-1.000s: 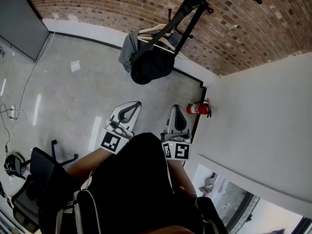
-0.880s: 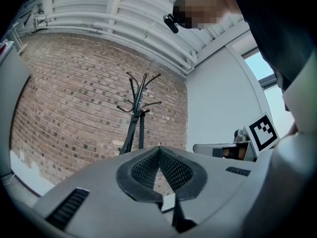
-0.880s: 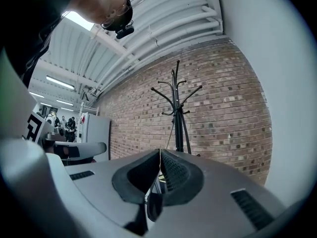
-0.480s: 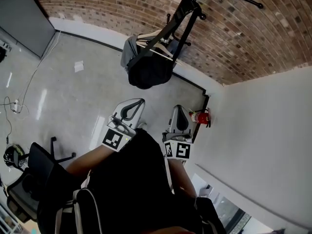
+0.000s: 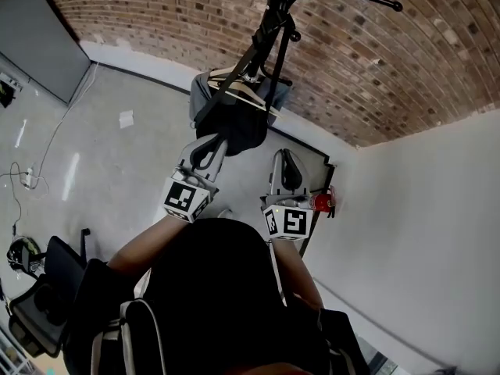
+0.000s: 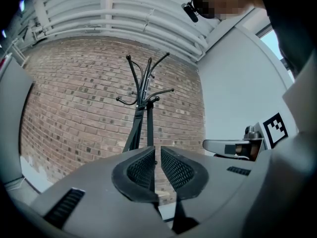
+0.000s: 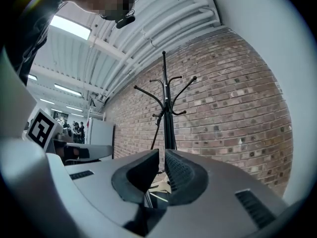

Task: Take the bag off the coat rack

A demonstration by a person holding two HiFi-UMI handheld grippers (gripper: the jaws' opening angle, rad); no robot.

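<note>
The bag (image 5: 234, 125), dark and rounded with pale straps, is hanging from the black coat rack (image 5: 269, 22) that is standing against the brick wall (image 5: 367, 61). Something grey is hanging behind it on the same rack, and I cannot tell what it is. So the task is only beginning: nothing is being lifted, no strap is being held, and the whole of the taking-off is left to do. The left gripper (image 5: 209, 144) is pointing toward the bag with its pads pressed together and nothing between them. In the head view its tip is overlapping the bag's lower edge, but its own view is showing the rack some way off, so it is likely not touching. The right gripper (image 5: 287, 159) is reaching forward beside it, lower and to the right, with its pads likewise brought together on nothing. Both are aiming up at the rack's hooks. Judging from this, the jaws will need spreading before either can take a strap and lift it clear. A red fire extinguisher (image 5: 322, 201) is sitting near the wall corner, just beside the right gripper, and an office chair (image 5: 58, 276) is standing well apart behind the person.
</note>
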